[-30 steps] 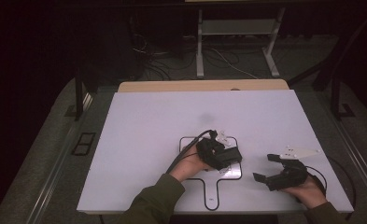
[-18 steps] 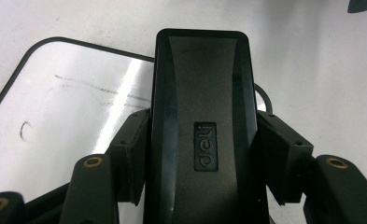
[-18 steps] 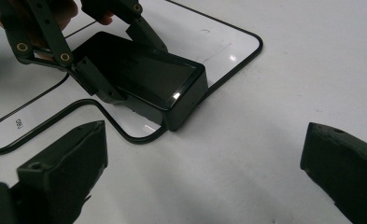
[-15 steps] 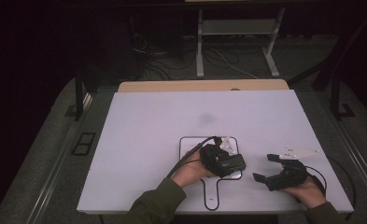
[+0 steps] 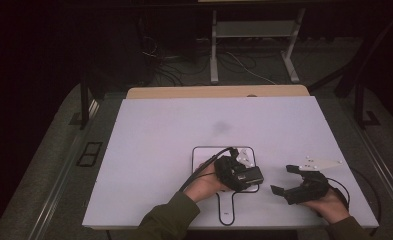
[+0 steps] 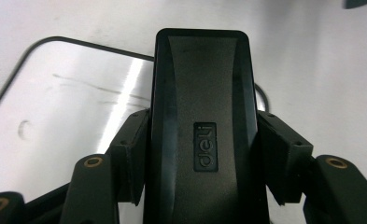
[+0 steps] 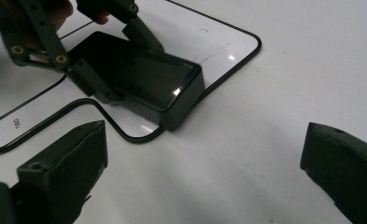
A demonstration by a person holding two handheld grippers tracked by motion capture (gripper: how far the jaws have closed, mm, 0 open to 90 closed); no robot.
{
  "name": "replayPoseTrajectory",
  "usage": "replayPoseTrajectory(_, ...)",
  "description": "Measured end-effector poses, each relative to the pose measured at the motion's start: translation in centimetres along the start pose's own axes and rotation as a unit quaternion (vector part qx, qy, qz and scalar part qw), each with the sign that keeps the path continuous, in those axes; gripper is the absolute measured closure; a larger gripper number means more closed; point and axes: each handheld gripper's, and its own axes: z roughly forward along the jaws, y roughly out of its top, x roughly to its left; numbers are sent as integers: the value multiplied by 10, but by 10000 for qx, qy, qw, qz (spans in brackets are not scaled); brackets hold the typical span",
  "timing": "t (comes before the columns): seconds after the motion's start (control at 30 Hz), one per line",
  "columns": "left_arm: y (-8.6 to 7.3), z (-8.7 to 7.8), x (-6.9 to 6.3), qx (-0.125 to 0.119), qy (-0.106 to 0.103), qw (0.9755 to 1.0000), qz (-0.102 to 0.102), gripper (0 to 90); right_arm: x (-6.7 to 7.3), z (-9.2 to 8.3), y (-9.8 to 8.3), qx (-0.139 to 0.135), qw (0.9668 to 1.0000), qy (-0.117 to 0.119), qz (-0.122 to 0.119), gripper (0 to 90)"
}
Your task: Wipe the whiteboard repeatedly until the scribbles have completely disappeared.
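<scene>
The left forearm, in a dark olive sleeve, enters from the bottom edge of the table and angles up toward its middle. The left hand (image 5: 206,184) wraps the left gripper (image 5: 244,174) from behind, the gripper lying near level and pointing to the right. Its jaws are clamped, the pads (image 6: 130,156) pressing inward on both sides. The right hand (image 5: 329,204) sits near the bottom right corner of the table, cupping the right gripper (image 5: 286,179) from below. That gripper points left toward the other hand, its jaws spread wide apart with nothing between them.
</scene>
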Motion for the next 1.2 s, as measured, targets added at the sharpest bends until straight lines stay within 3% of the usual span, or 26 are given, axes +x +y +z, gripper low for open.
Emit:
replayPoseTrajectory(0.17, -3, -3, 7, 13, 122, 9999, -116, 398, 0, -1, 0, -16, 10000, -15, 29, 0)
replayPoseTrajectory(0.37, -5, -6, -3, 154, -146, 9998, 41, 397, -1, 0, 0, 5, 10000, -11, 4, 0)
replayPoseTrajectory(0.47, -5, -7, -8, 151, -166, 9997, 68, 397, 0, 0, 0, 4, 10000, -10, -2, 0)
replayPoseTrajectory(0.67, -5, -6, 7, 173, 79, 9998, -42, 397, 0, 0, 0, -12, 10000, -21, 11, 0)
replayPoseTrajectory(0.73, -5, -6, 11, 144, 76, 9998, -112, 397, 0, 0, 0, -9, 10000, -27, 21, 0)
replayPoseTrajectory(1.03, -4, -6, -6, 225, -147, 9996, 77, 397, 0, 0, 0, -4, 10000, -25, 14, 0)
replayPoseTrajectory(1.1, -5, -7, -4, 226, -174, 9996, 57, 397, 0, 0, 0, -12, 10000, -20, 25, 0)
replayPoseTrajectory(1.2, -6, -8, 2, 252, -56, 9997, -12, 397, 0, 0, 0, -5, 10000, -30, 21, 0)
